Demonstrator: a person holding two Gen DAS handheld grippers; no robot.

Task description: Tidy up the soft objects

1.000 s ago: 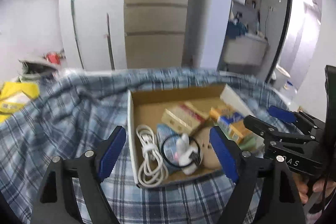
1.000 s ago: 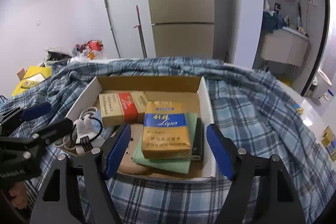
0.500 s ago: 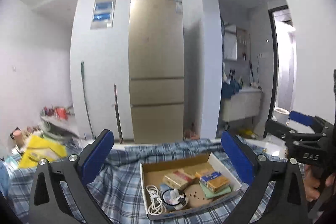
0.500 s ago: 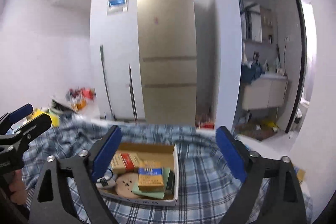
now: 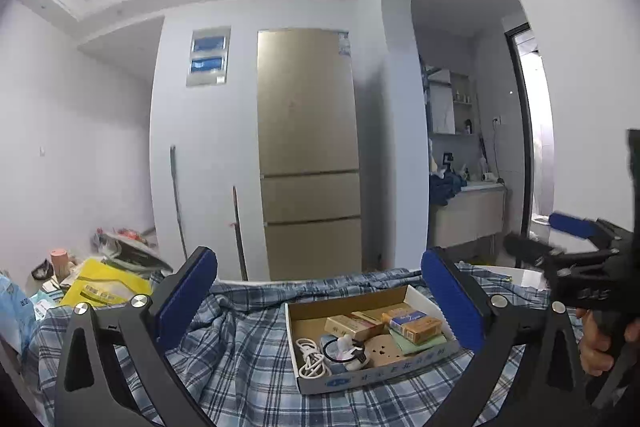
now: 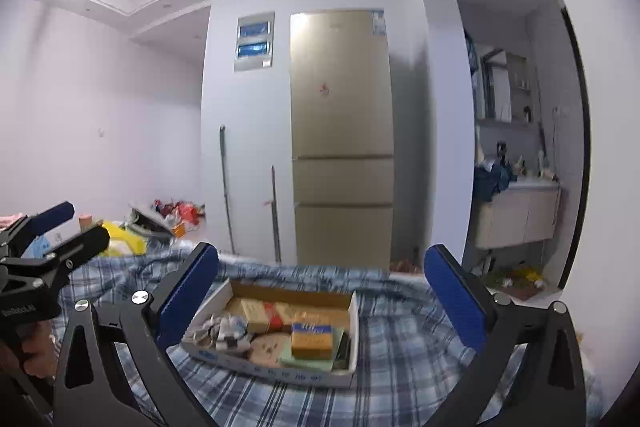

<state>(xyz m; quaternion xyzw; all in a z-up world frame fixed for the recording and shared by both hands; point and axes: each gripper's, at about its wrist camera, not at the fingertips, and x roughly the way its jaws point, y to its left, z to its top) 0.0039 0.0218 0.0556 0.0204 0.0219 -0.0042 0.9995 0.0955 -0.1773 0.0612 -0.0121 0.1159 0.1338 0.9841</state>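
Note:
A shallow cardboard box (image 5: 372, 379) sits on a blue plaid cloth (image 5: 240, 347). It holds a white cable (image 5: 310, 359), a black ring, a round tan disc (image 5: 382, 347), a green pad and yellow packs (image 5: 416, 325). My left gripper (image 5: 318, 297) is held level, well back from the box, open and empty. In the right wrist view the same box (image 6: 272, 371) lies ahead and below. My right gripper (image 6: 320, 295) has its jaws opening, with nothing between them. Each gripper shows at the edge of the other's view, the right gripper (image 5: 536, 235) and the left gripper (image 6: 82, 223).
A tall tan fridge (image 5: 308, 155) stands behind the cloth, with two long handles leaning on the wall beside it. A yellow bag (image 5: 104, 287) and floor clutter lie at the left. A vanity (image 5: 468, 215) with dark cloth on it is at the right.
Both grippers have drawn back and tilted up from close over the box, which now looks small and far. Their jaws have spread wider.

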